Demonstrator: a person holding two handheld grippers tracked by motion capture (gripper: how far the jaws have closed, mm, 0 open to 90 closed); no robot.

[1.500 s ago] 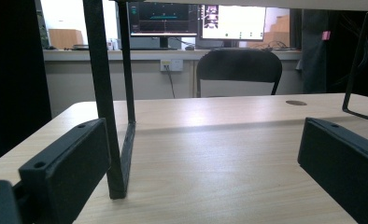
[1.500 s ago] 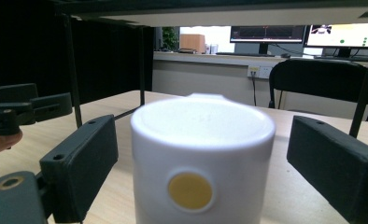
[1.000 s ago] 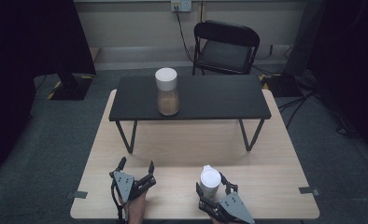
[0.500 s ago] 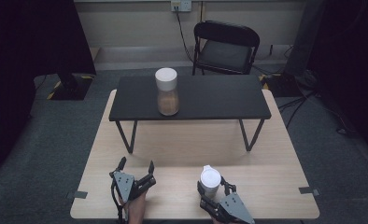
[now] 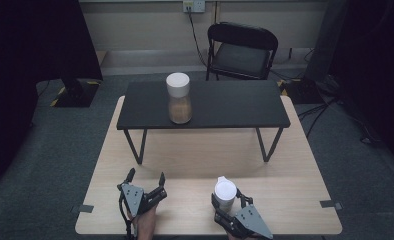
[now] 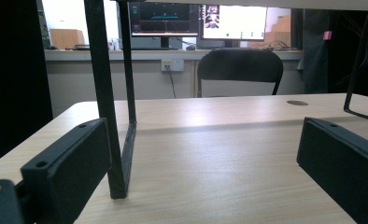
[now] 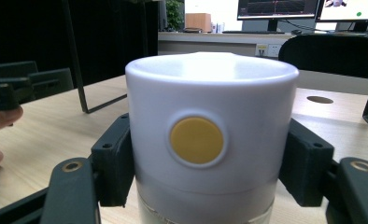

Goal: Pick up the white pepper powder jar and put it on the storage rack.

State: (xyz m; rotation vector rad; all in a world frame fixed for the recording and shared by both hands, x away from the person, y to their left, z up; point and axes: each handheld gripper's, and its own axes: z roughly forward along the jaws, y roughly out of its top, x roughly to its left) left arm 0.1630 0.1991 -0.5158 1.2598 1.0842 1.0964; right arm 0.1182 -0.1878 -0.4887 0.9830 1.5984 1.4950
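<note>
Two grippers sit at the near table edge: the left gripper (image 5: 146,184) rests with jaws apart, nothing between them; the right gripper (image 5: 227,201), jaws just closed, now clamps the white-lidded container (image 5: 225,194) standing near-right. Grip appears secured; lifting can likely follow, perhaps toward the jar (image 5: 179,98) on the far black shelf (image 5: 235,105).

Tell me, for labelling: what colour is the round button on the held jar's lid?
Yellow button, clearest in the right gripper view.

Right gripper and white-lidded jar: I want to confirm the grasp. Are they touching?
Touching. The right gripper view shows the right gripper with both black pads pressed against the sides of the white-lidded jar.
</note>
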